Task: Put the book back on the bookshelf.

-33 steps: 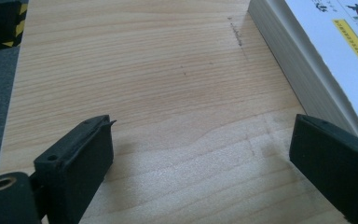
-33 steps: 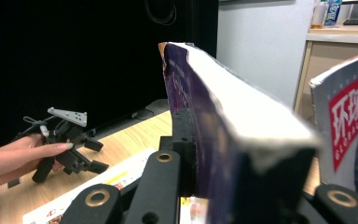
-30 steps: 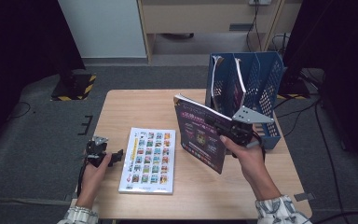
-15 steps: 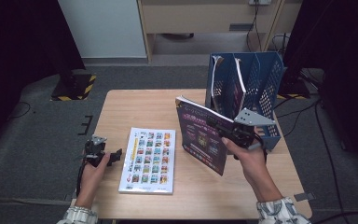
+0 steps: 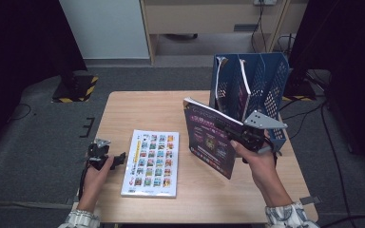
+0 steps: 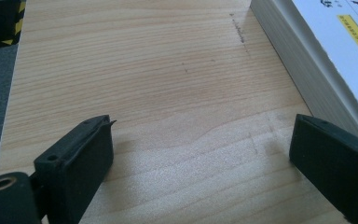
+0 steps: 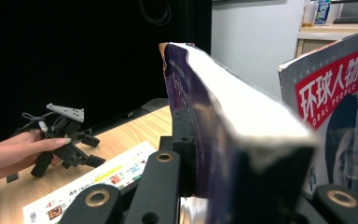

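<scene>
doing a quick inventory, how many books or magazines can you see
3: a purple book held upright by the right gripper, a white book flat on the table, one magazine in the blue rack; more may hide there.

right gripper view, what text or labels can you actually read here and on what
"环球人物" in white on a red band, on the magazine cover at the right.
"GLOBAL PEOPLE" beneath it, small, same band.
Purple book clamped in the right gripper: cover print too blurred to read.
White book flat on the table: rows of small pictures with labels, too small to read.
</scene>
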Motion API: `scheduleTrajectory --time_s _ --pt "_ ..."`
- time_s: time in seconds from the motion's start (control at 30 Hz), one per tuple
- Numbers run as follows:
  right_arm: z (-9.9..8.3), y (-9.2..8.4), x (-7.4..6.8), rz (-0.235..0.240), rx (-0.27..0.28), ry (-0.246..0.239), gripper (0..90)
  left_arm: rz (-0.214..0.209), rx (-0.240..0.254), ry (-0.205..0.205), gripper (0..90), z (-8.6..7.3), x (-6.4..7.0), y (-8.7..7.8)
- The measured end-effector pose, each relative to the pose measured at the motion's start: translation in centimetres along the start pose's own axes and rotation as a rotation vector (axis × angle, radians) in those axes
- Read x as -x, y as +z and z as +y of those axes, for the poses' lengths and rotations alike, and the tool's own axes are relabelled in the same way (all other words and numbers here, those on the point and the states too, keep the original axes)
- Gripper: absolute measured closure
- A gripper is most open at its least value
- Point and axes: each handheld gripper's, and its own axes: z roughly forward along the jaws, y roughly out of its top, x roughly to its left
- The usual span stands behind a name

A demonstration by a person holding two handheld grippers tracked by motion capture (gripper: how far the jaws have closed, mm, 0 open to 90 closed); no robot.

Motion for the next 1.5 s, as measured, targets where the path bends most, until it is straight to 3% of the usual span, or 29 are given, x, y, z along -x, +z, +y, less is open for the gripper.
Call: scheduleTrajectory --time_s 0.6,1.13,1.5 --pt "-0.3 -1.6 0.1 -0.015 -0.004 0.000 84.0 -0.003 -0.001 0.004 5.0 0.0 0.1 0.1" --pt "-0.7 -4.9 0.8 -0.057 0.008 0.009 84.0 -0.005 0.002 0.005 4.5 0.0 0.1 0.1" --pt "-1.1 -6.9 2.1 -0.089 0.010 0.034 84.0 -0.005 0.003 0.004 4.2 -0.1 0.1 0.1"
